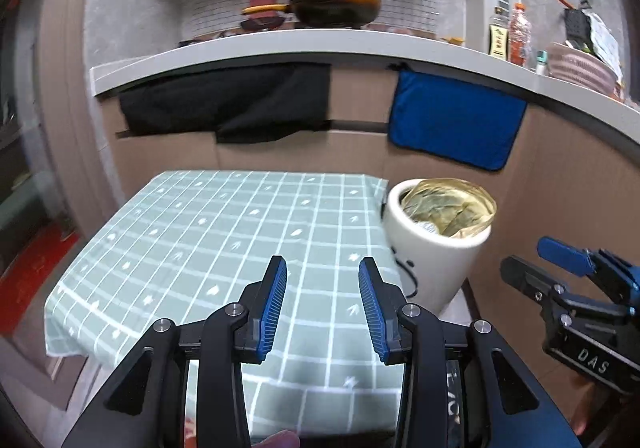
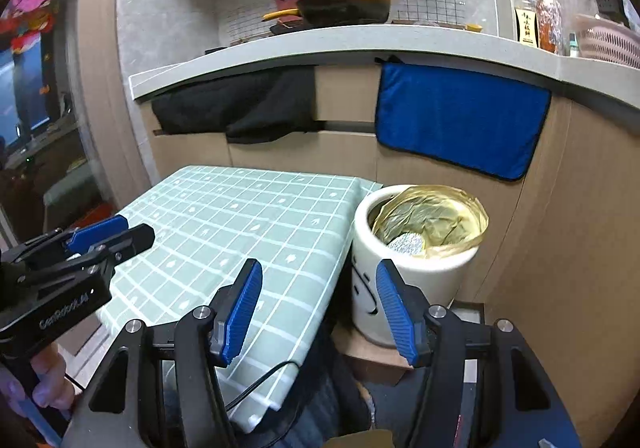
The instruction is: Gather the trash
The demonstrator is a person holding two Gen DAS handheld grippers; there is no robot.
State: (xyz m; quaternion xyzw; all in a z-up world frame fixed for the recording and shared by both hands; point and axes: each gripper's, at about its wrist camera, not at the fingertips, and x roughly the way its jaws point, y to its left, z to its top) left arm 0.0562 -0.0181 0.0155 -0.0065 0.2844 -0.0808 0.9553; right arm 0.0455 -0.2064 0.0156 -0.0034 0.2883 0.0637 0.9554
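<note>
A white trash bin with a yellow bag liner stands just right of the table; it also shows in the right wrist view. A crumpled silvery ball lies inside it. My left gripper is open and empty above the green checked tablecloth. My right gripper is open and empty, held over the gap between the table's right edge and the bin. Each gripper shows in the other's view: the right gripper, the left gripper.
A kitchen counter runs behind the table, with a pan, bottles and a basket. A black cloth and a blue towel hang on the cabinet front. A black cable trails at the table's near corner.
</note>
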